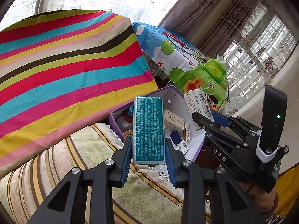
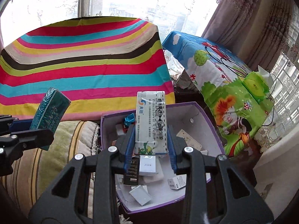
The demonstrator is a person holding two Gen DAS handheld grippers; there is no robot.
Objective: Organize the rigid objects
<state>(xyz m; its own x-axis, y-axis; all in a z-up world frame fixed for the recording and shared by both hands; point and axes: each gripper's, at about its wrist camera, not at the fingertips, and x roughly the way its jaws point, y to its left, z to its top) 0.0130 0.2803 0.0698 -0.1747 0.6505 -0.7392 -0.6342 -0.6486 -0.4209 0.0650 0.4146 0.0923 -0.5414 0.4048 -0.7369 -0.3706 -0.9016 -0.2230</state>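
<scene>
While each gripper clamps a carton, teal box [image 1: 149,129], white carton [image 2: 151,122], purple bin [image 2: 211,123] below.

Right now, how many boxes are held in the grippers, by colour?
Teal box, in the left gripper: 1
White cream box, in the right gripper above the purple bin: 1
Total held: 2

Open box [image 2: 209,123] between striped cloth [image 2: 84,65] and cartoon cloth [image 2: 214,69].
</scene>
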